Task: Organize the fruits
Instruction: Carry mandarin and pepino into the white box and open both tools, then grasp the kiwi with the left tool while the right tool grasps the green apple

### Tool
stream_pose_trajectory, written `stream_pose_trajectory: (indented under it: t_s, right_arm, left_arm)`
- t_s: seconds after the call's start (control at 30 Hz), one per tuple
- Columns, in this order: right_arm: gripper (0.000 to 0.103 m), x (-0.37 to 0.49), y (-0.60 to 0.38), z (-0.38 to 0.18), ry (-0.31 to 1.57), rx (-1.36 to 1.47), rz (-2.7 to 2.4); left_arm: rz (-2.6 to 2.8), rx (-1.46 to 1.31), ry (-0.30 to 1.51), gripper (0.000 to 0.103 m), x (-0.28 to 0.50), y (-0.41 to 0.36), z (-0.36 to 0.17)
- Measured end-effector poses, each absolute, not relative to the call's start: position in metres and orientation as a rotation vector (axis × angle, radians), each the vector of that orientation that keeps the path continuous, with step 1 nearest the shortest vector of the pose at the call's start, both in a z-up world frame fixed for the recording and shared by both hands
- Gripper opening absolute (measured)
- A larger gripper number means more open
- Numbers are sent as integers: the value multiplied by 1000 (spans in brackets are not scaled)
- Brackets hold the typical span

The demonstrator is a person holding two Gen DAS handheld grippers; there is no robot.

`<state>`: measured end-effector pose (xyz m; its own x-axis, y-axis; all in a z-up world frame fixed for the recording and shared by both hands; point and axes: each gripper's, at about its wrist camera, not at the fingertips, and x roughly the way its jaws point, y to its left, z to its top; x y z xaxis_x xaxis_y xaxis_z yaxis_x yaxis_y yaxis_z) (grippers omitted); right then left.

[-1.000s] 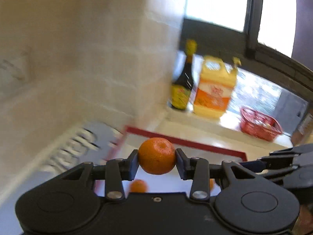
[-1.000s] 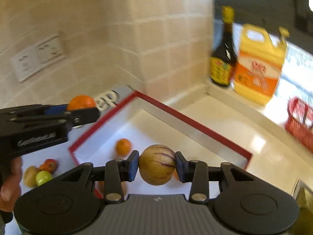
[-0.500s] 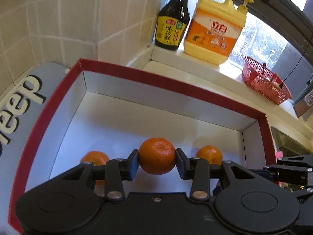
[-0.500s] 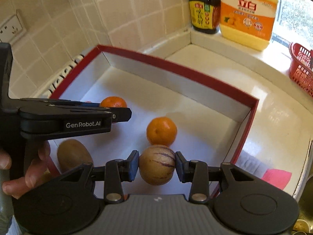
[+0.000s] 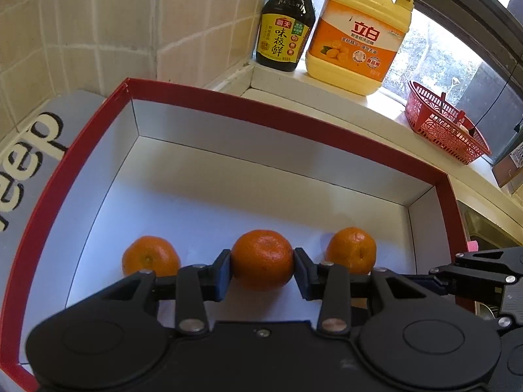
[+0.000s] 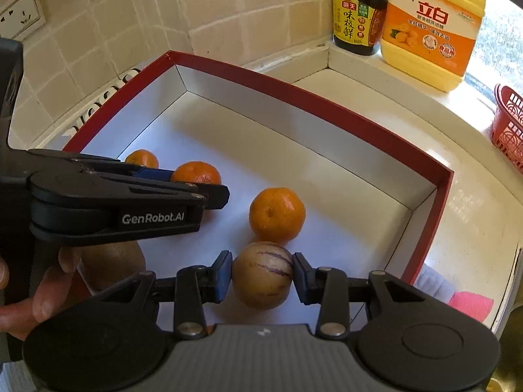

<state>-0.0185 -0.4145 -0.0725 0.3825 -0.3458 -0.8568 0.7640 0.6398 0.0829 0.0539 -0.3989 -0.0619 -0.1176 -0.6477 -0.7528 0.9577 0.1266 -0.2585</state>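
Note:
My left gripper (image 5: 262, 269) is shut on a mandarin (image 5: 262, 258), held low inside a red-rimmed white box (image 5: 261, 116). Two more mandarins lie on the box floor, one to its left (image 5: 150, 256) and one to its right (image 5: 351, 250). My right gripper (image 6: 262, 276) is shut on a pale yellow fruit with purple stripes (image 6: 261, 279), just above the box floor (image 6: 327, 196). A loose mandarin (image 6: 277, 214) lies right behind it. In the right wrist view the left gripper (image 6: 209, 181) reaches in from the left with its mandarin (image 6: 196, 171). A brown fruit (image 6: 112, 263) lies below it, partly hidden.
A dark sauce bottle (image 5: 284, 23) and a yellow detergent jug (image 5: 359, 39) stand on the sill behind the box. A red basket (image 5: 444, 127) sits at the right. Tiled walls close the left and back. A hand (image 6: 39, 294) holds the left gripper. A pink cloth (image 6: 470, 303) lies right of the box.
Both grippers have come down from above the counter into the box with their fruits, tilting further down. Over the last half second they have hardly moved.

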Motion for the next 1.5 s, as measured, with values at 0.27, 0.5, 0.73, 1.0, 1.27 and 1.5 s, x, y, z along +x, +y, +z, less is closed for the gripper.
stream_pose_trajectory:
  t_s: [0.27,0.5,0.73,1.0,1.27,1.5]
  right_arm:
    - [45,-20,-415,-68,920,526,-748]
    - [48,-34,-406,-40,850,490,-770]
    - [48,-43,-382,1,771,466,-731]
    - [49,-21,-323,36,722,388,-604]
    - [51,34,-263,43,738,326,-442]
    - [56,95,-226,25,786,296,-337]
  left_arm:
    - [-1435,418,909,68,56,-395,-60]
    - [-1428,305,873,72,67,-361,-21]
    - [-1335,212,738,75,83,-272,43]
    - [-1065,122,574,78,108,-133,99]
    - [-864,159,532,80,117,-45,98]
    - [-850,227,638,81,138,-22,45]
